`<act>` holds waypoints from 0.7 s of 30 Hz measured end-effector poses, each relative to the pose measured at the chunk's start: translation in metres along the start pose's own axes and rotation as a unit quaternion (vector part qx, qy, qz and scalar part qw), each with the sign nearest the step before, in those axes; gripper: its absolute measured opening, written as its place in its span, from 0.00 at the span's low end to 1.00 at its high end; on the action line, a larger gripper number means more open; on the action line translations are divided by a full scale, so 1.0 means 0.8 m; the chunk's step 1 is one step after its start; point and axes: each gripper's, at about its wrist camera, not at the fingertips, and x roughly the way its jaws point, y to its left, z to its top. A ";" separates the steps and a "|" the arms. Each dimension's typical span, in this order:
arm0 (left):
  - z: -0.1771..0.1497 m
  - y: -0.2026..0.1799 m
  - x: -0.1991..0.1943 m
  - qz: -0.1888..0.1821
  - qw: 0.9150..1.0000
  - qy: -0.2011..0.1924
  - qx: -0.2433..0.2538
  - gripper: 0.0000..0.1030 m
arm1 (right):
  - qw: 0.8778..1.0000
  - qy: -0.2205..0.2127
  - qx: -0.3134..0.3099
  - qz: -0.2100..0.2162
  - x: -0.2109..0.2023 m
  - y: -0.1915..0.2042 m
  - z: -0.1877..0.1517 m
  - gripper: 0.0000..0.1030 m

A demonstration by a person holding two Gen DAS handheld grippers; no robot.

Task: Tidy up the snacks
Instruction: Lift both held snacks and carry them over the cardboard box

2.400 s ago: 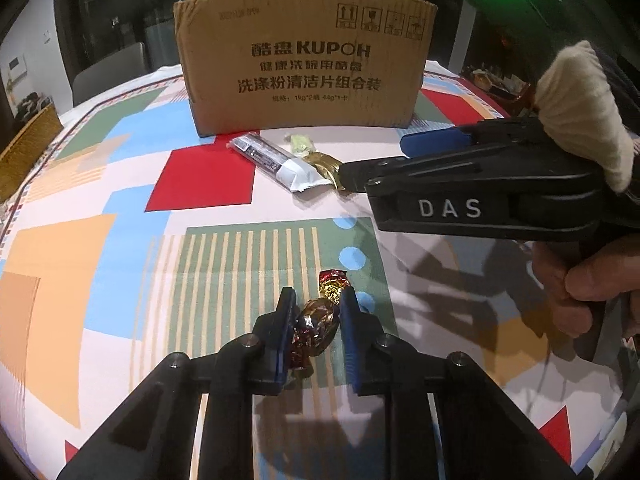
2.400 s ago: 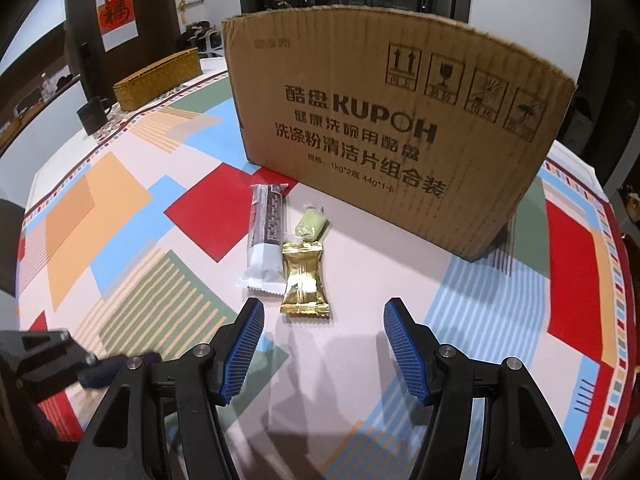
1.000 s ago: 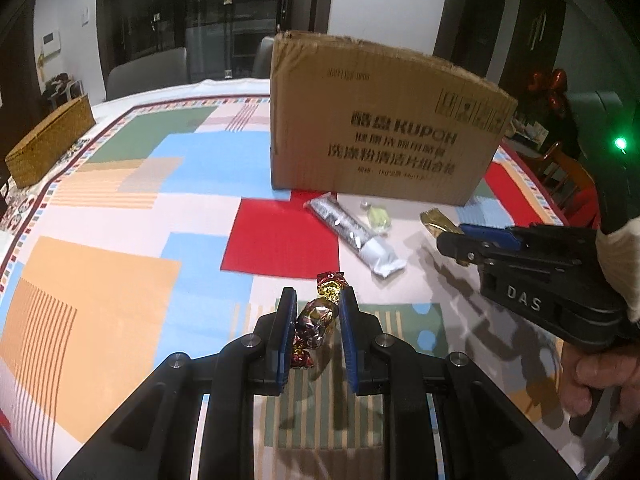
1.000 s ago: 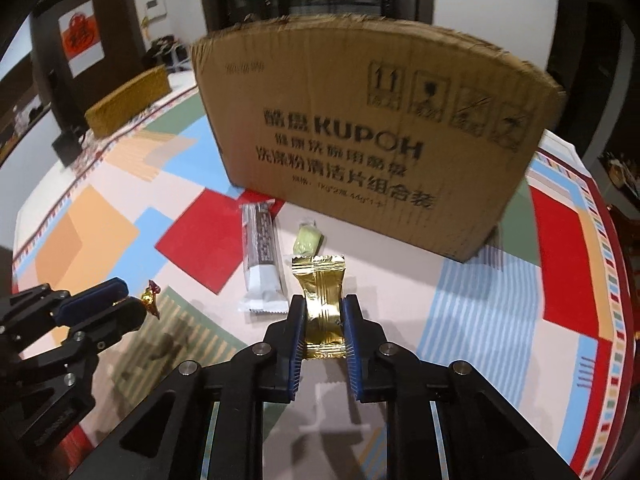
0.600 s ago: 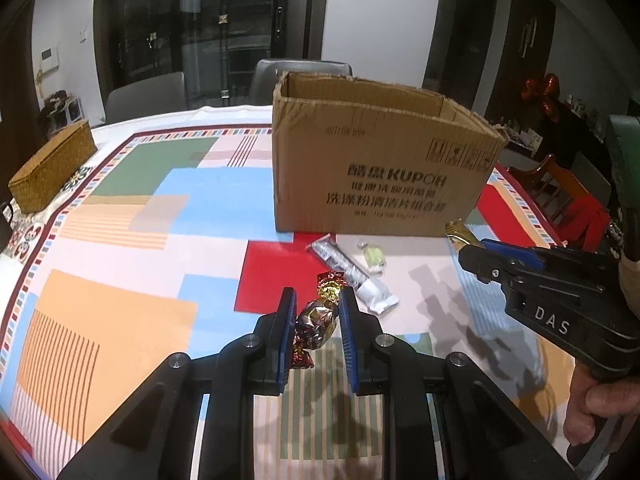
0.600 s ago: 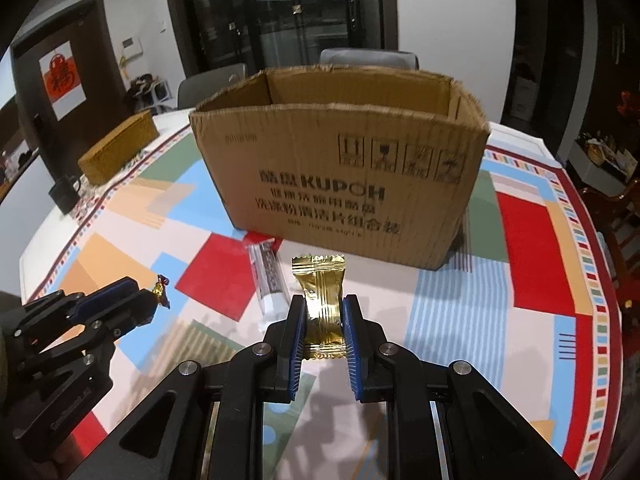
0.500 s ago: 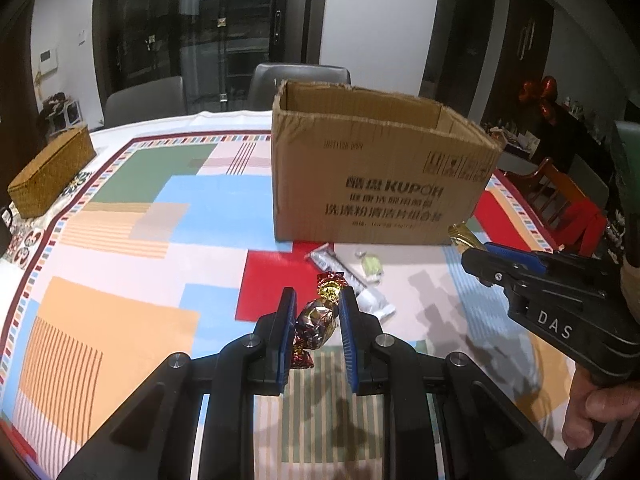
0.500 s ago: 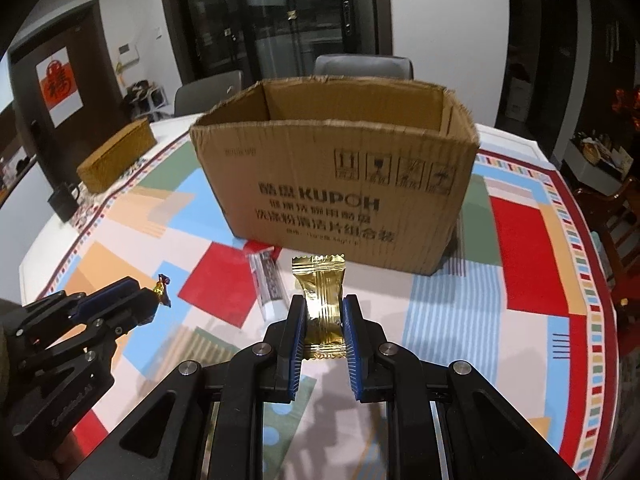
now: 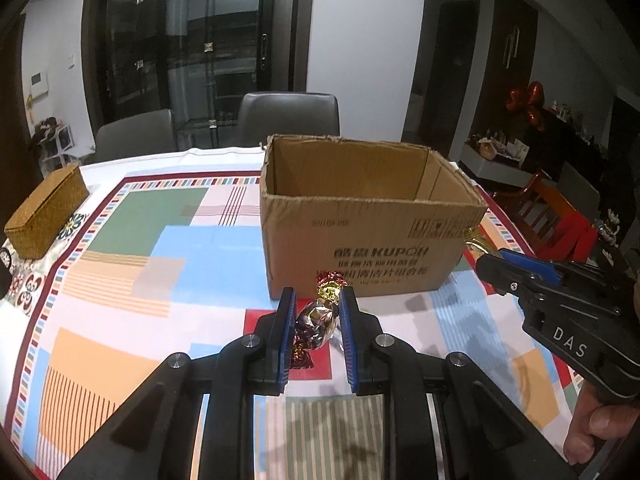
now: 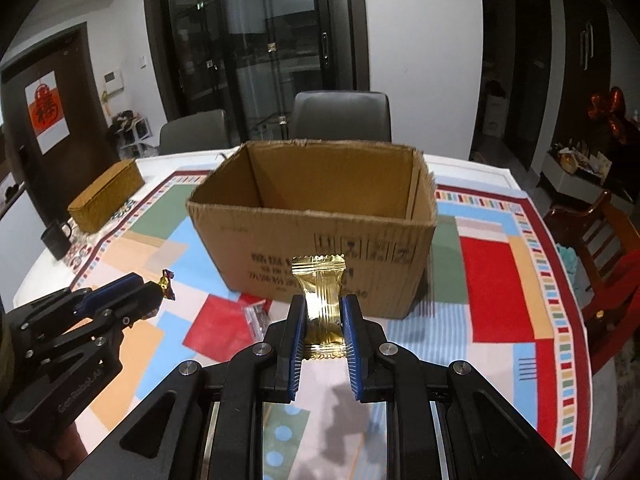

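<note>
Foil candy (image 9: 316, 322) — clamped in left tool (image 9: 316, 334) | gold packet (image 10: 322, 300) — clamped, right tool (image 10: 322, 330)

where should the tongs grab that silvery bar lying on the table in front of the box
Probably across its narrow width, at the part that shows, coming down from above. The silvery bar lies flat on the tablecloth before the cardboard box, long and thin, so its long edges offer the easiest pinch. Its near end is hidden.

Our left gripper (image 9: 314, 330) and right gripper (image 10: 322, 316) both point downward, jaws clamped nearly together, each pinching something.
</note>
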 end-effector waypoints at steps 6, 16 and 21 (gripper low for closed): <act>0.016 -0.001 -0.002 -0.005 1.000 -0.007 0.004 0.21 | 1.000 -0.015 0.005 -0.011 -0.013 -0.003 0.013 0.19; 0.042 -0.004 -0.004 -0.011 1.000 -0.023 0.013 0.21 | 0.999 -0.031 0.016 -0.018 -0.025 -0.005 0.030 0.19; 0.053 -0.005 -0.002 -0.013 0.999 -0.030 0.017 0.21 | 0.999 -0.044 0.019 -0.022 -0.035 -0.006 0.039 0.19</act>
